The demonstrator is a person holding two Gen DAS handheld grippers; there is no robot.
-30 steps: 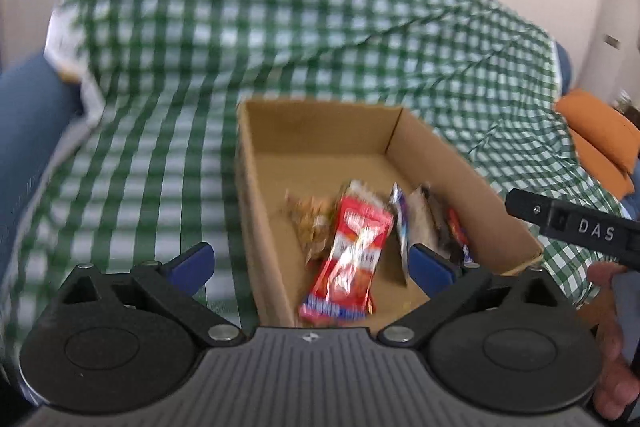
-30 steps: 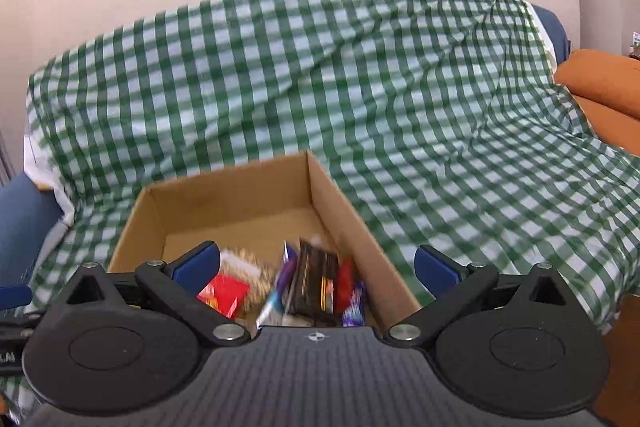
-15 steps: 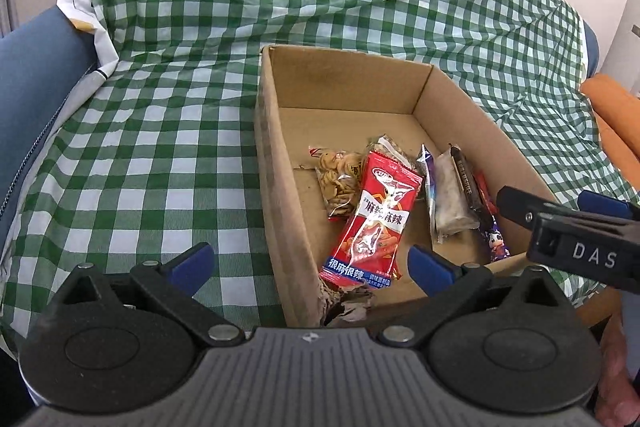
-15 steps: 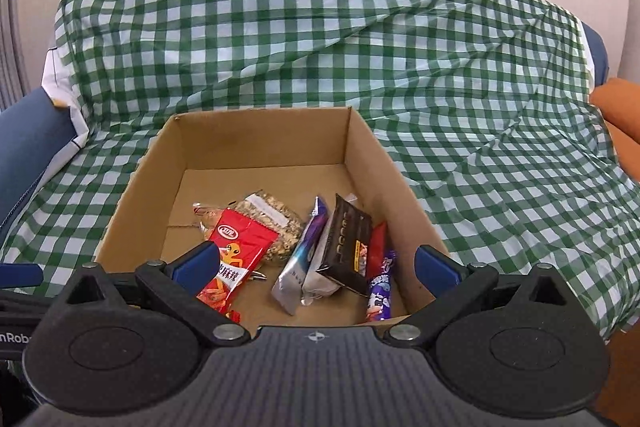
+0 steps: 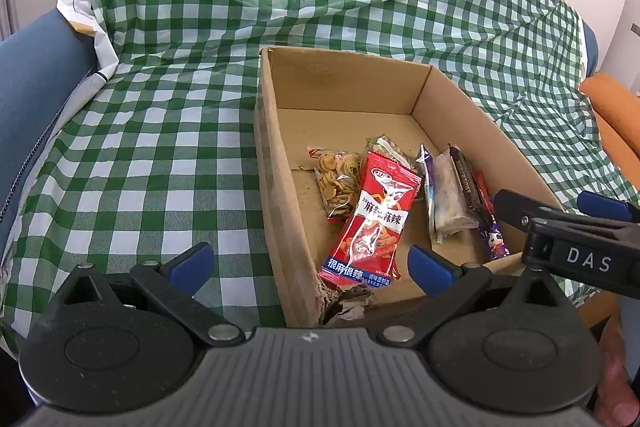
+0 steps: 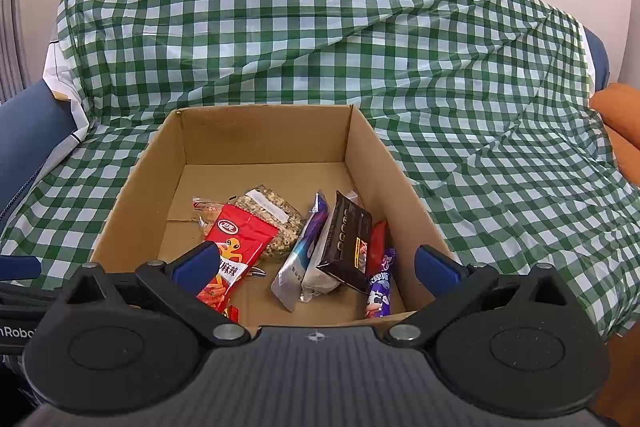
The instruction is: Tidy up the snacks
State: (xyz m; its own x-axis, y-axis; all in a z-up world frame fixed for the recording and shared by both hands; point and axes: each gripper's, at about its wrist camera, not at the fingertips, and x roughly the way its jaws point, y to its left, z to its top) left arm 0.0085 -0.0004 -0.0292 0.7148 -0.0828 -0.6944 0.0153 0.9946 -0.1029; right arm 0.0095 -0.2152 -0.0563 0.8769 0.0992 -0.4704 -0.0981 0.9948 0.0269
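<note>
An open cardboard box [image 5: 280, 187] [image 6: 372, 155] sits on a green checked cloth. Inside lie several snacks: a red spicy-snack packet [image 5: 376, 223] [image 6: 236, 247], a clear bag of small biscuits [image 5: 338, 183], a clear grain bar [image 6: 276, 223], a silver-purple wrapper [image 6: 304, 251], a dark chocolate pack [image 6: 348, 247] [image 5: 464, 179], and a small purple milk candy [image 6: 380, 291]. My left gripper [image 5: 310, 263] is open and empty above the box's near left corner. My right gripper [image 6: 316, 263] is open and empty over the box's near edge; its side shows in the left wrist view [image 5: 560, 231].
The checked cloth [image 6: 320, 27] drapes a sofa-like seat and rises at the back. A blue cushion [image 5: 36, 99] lies at the left, an orange cushion [image 5: 612, 115] at the right. The box's near corner is torn [image 5: 344, 303].
Both grippers have tilted down and drawn closer over the box, so its contents show more fully. The snacks have not moved. Both jaws stay open.
</note>
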